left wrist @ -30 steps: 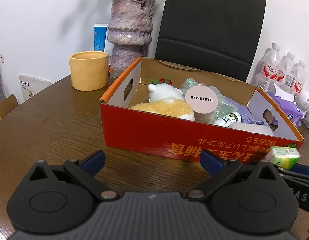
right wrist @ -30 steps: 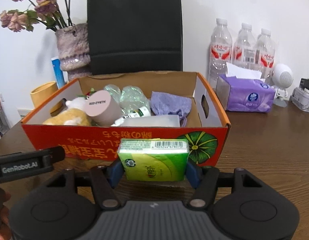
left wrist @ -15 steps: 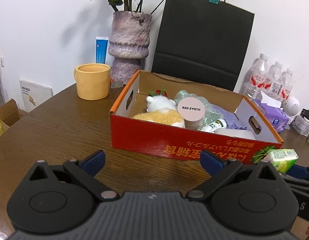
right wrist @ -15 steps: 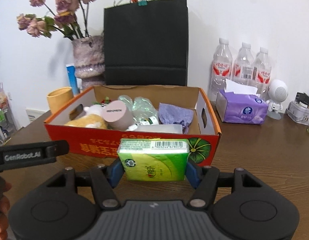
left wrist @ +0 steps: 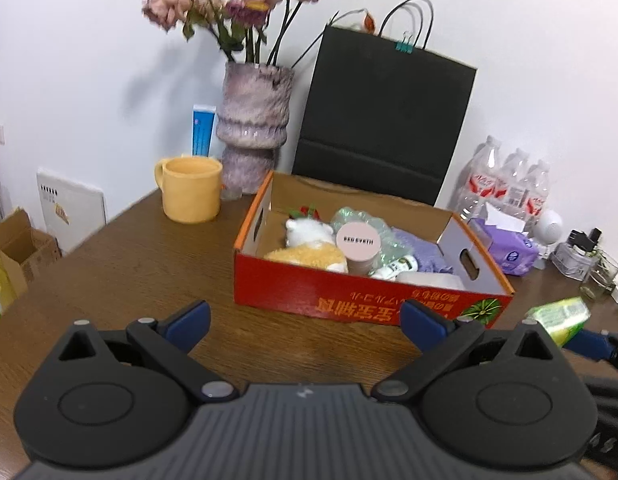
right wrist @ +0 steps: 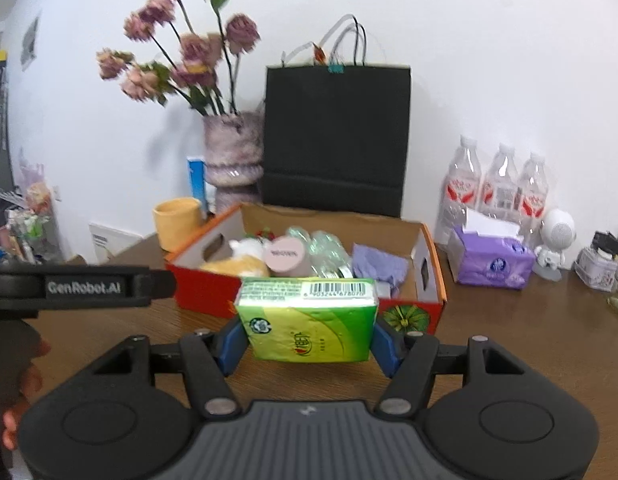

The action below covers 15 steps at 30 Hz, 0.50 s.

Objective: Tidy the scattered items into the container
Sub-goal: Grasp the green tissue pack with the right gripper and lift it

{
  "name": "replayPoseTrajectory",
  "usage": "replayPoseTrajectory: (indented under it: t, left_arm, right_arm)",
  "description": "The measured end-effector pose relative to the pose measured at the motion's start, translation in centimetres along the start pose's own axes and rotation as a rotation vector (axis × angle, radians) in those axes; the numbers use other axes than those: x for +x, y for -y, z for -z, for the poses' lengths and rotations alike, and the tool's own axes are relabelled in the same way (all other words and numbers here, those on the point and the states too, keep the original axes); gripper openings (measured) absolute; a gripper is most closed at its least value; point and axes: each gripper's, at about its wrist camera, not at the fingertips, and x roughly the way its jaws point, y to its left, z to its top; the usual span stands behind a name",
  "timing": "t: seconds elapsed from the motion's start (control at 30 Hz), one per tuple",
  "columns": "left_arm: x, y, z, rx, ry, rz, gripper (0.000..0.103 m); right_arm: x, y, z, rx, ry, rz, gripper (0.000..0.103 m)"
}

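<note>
Since 1.0 s ago both cameras have pulled back and up from the box (right wrist: 309,276): it reads smaller and farther, and more of the vase and flowers shows above it. The grip on the pack is unchanged.

Right gripper (right wrist: 309,346): blue fingers (right wrist: 231,344) clamped on either end of the green pack (right wrist: 309,320), barcode face up. The pack is off the surface (right wrist: 529,344), on the near side of the box, in front of its red near wall and not yet over the opening.

Left gripper (left wrist: 305,320): fingers (left wrist: 189,320) wide apart, nothing between them, over bare surface near the box's left half.

Box contents: plush (left wrist: 309,246) at left, pink-lidded jar (left wrist: 357,242) in the middle, purple cloth (left wrist: 423,250) at right, crinkled plastic behind. A small gap shows near the right wall.

Purple tissue box (right wrist: 491,262) and bottles (right wrist: 497,188) stand right of the box; yellow mug (left wrist: 193,190) to its far left.

Risks (judgement):
- Pack looks soft; held by the ends only, it may bow or slip if the squeeze eases during the carry.
- A low approach would catch the near wall and shove the light box.
- Released onto the jar lid or plush, the pack could rest tilted or slide back out.
- The left gripper sits close to the carry path; a crossing move could clip it.
</note>
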Motion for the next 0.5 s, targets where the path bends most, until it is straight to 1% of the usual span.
replayPoseTrajectory:
  t: [0.1, 0.27, 0.37, 0.5]
  left_arm:
    - [-1.9, 0.0, -1.5, 0.015, 0.025, 0.024, 0.103]
    - [-4.4, 0.5, -3.8, 0.054, 0.032, 0.057, 0.103]
    - [-5.1, 0.8, -5.3, 0.056, 0.036, 0.078, 0.103]
    - [-5.0, 1.3, -7.7, 0.048, 0.037, 0.087, 0.103]
  right_arm:
    - [-1.8, -0.3, -1.7, -0.023, 0.041, 0.003, 0.062]
    - [-3.4, -0.2, -4.7, -0.042, 0.075, 0.007, 0.062]
    - [-4.2, -0.3, -6.3, -0.068, 0.104, 0.028, 0.062]
    - [-4.6, -0.4, -8.5, -0.087, 0.110, 0.032, 0.062]
